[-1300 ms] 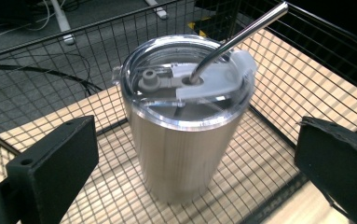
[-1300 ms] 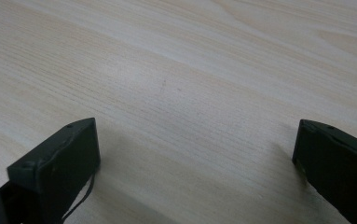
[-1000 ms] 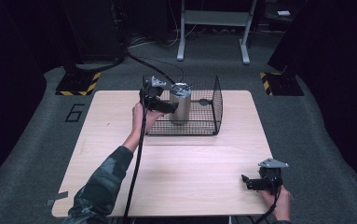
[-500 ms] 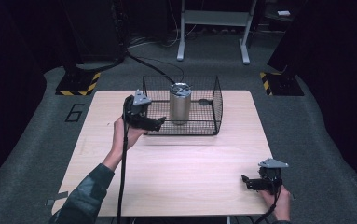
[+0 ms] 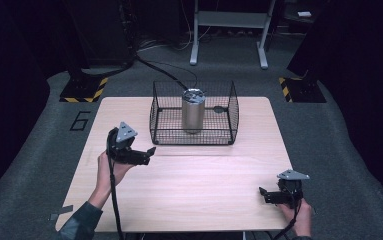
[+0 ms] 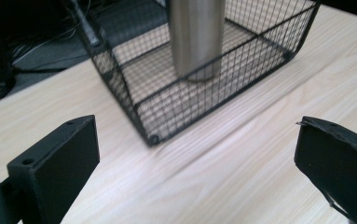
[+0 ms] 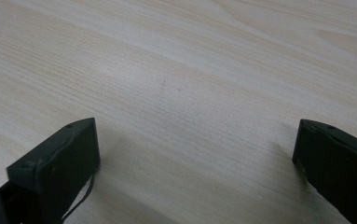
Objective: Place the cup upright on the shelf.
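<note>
And there's the steel cup (image 5: 193, 110), standing upright on the floor of the black wire basket (image 5: 160, 118), roughly in the middle of it, with the basket set at the far centre of the wooden table (image 5: 199, 185). In the left gripper view the cup (image 6: 197, 37) rises behind the mesh, and the basket's near corner (image 6: 154, 138) sits just ahead of the jaws, not touching them.

Out to the left gripper (image 5: 146, 154) now: it's held above the table on the near-left side of the basket, close to it but clear of the wire, jaws spread wide with nothing between them (bare wood grain shows in the gap, plain as day). The person's left hand (image 5: 108, 169) wraps its handle, and the cable trails back off the near edge.

Over at the near-right corner, well apart from the basket, the right gripper (image 5: 265, 195) sits low at the tabletop in the right hand (image 5: 299, 214). Its jaws are spread wide too, empty, with pale wood (image 7: 190, 93) beneath them.
</note>
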A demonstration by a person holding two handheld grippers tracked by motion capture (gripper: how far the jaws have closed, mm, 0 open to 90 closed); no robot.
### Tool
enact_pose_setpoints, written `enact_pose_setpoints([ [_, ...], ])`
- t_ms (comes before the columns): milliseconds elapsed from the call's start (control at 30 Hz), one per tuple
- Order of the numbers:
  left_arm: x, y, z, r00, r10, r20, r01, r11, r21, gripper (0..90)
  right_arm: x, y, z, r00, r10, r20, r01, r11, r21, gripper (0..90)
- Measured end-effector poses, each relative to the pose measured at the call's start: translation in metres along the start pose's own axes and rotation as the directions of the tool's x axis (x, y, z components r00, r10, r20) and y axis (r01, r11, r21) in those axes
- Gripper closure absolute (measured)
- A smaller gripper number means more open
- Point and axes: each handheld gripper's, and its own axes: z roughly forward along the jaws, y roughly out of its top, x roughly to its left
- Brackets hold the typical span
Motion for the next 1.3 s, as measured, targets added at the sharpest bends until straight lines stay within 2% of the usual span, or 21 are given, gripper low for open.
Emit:
enact_pose_setpoints([
  [100,0.006,-0.019,-0.003,0.9991,-0.04,-0.01,0.04,0.9991,0.01,0.0,0.0,0.0,0.0,1.0,0.001,0.0,-0.001,1.0,0.0,0.1],
  [267,0.017,-0.052,-0.005,0.9936,-0.108,-0.032,0.109,0.9936,0.029,0.0,0.0,0.0,0.0,1.0,0.004,-0.001,-0.004,1.0,0.001,0.1],
  [333,0.022,-0.066,-0.006,0.989,-0.145,-0.03,0.146,0.9889,0.028,0.0,0.0,0.0,0.0,1.0,0.002,-0.001,-0.002,1.0,0.0,0.1],
  [400,0.027,-0.08,-0.006,0.9811,-0.192,-0.025,0.192,0.9809,0.028,0.0,0.0,0.0,0.0,1.0,0.006,0.0,-0.006,1.0,0.003,0.1],
  [467,0.031,-0.094,-0.005,0.9778,-0.204,-0.048,0.205,0.9782,0.032,0.0,0.0,0.0,0.0,1.0,0.002,-0.001,-0.002,1.0,0.003,0.1],
  [600,0.036,-0.121,-0.002,0.9667,-0.243,-0.081,0.248,0.9671,0.059,0.0,0.0,0.0,0.0,1.0,0.005,-0.001,-0.005,1.0,0.005,0.1],
  [667,0.04,-0.139,0.001,0.9638,-0.24,-0.117,0.25,0.9644,0.086,0.0,0.0,0.0,0.0,1.0,0.002,-0.001,-0.002,1.0,0.004,0.1],
  [733,0.04,-0.143,0.002,0.9639,-0.234,-0.128,0.247,0.9643,0.097,0.0,0.0,0.0,0.0,1.0,0.006,-0.001,-0.006,1.0,0.003,0.1],
  [767,0.04,-0.148,0.004,0.963,-0.221,-0.154,0.238,0.9657,0.103,0.0,0.0,0.0,0.0,1.0,0.005,-0.001,-0.005,1.0,0.003,0.1],
  [800,0.04,-0.158,0.006,0.9575,-0.21,-0.198,0.235,0.9654,0.113,0.0,0.0,0.0,0.0,1.0,0.003,-0.001,-0.003,1.0,0.0,0.1],
  [900,0.042,-0.168,0.01,0.9533,-0.213,-0.214,0.244,0.961,0.13,0.0,0.0,0.0,0.0,1.0,0.003,0.0,-0.003,1.0,0.0,0.1],
  [967,0.044,-0.174,0.012,0.9532,-0.209,-0.219,0.243,0.9596,0.142,0.0,0.0,0.0,0.0,1.0,0.008,0.0,-0.008,1.0,0.001,0.1],
  [1000,0.045,-0.175,0.012,0.952,-0.222,-0.211,0.255,0.9555,0.148,0.0,0.0,0.0,0.0,1.0,0.007,0.0,-0.007,1.0,0.004,0.2],
  [1033,0.046,-0.175,0.012,0.954,-0.21,-0.214,0.244,0.9579,0.151,0.0,0.0,0.0,0.0,1.0,0.003,0.0,-0.003,1.0,0.0,0.1],
  [1067,0.047,-0.175,0.012,0.9534,-0.207,-0.219,0.243,0.9582,0.151,0.0,0.0,0.0,0.0,1.0,0.008,-0.001,-0.008,1.0,0.002,0.1],
  [1100,0.048,-0.175,0.012,0.9546,-0.211,-0.21,0.247,0.9558,0.16,0.0,0.0,0.0,0.0,1.0,0.007,0.0,-0.007,1.0,0.004,0.1],
  [1133,0.049,-0.175,0.012,0.9571,-0.208,-0.202,0.242,0.9571,0.16,0.0,0.0,0.0,0.0,1.0,0.008,0.0,-0.008,1.0,0.003,0.1],
  [1167,0.05,-0.175,0.013,0.9559,-0.228,-0.185,0.258,0.9536,0.156,0.0,0.0,0.0,0.0,1.0,0.005,0.0,-0.005,1.0,0.001,0.1],
  [1200,0.05,-0.175,0.013,0.9559,-0.228,-0.185,0.258,0.9536,0.156,0.1,0.0,0.0,0.0,1.0,0.007,0.0,-0.007,1.0,0.001,0.1],
  [1233,0.053,-0.176,0.014,0.9586,-0.234,-0.162,0.26,0.9515,0.164,0.0,0.0,0.0,0.0,1.0,0.003,0.0,-0.003,1.0,0.002,0.1],
  [1300,0.053,-0.176,0.014,0.9592,-0.233,-0.16,0.259,0.9519,0.164,0.0,0.0,0.0,0.0,1.0,0.005,0.001,-0.005,1.0,0.001,0.1],
])
